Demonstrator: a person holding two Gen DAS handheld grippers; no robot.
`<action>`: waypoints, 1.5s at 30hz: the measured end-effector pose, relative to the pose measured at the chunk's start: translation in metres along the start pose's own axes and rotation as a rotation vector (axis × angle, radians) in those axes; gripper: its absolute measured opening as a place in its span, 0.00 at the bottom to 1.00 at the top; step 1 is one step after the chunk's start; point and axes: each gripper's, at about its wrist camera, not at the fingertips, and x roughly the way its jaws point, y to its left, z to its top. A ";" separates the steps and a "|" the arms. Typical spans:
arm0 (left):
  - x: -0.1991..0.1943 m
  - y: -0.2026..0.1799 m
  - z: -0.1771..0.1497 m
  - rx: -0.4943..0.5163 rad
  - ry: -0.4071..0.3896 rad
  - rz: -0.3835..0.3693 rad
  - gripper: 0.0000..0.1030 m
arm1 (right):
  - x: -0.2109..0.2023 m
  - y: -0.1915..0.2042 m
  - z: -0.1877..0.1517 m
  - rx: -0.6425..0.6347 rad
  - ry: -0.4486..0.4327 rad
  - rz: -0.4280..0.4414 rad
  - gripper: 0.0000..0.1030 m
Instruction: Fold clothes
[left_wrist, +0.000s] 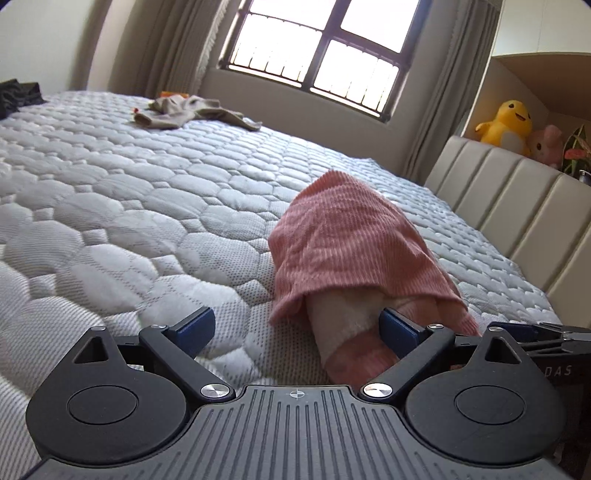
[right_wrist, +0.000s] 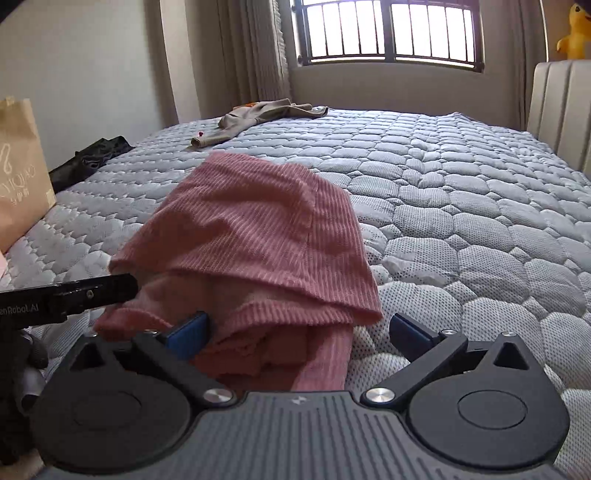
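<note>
Folded pink ribbed garment (right_wrist: 251, 236) at the mattress (left_wrist: 110, 192) near edge, left hand-held gripper (left_wrist: 297, 326) and right hand-held gripper (right_wrist: 299, 332) both spread apart, empty

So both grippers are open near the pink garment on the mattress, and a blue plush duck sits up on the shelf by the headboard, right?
Nearly. The plush duck is yellow, not blue; the left wrist view shows it on the shelf behind the headboard. The rest holds: the left gripper and right gripper are both open near the pink garment on the mattress.
</note>
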 end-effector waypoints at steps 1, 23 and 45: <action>-0.011 -0.006 -0.005 0.023 -0.002 0.016 0.98 | -0.012 -0.001 -0.006 0.003 0.005 0.007 1.00; 0.121 -0.091 0.089 0.084 0.113 -0.177 1.00 | -0.121 -0.055 -0.057 0.063 0.007 0.059 1.00; 0.004 -0.080 -0.038 0.150 0.143 0.256 1.00 | -0.033 -0.039 -0.047 -0.093 0.079 0.055 1.00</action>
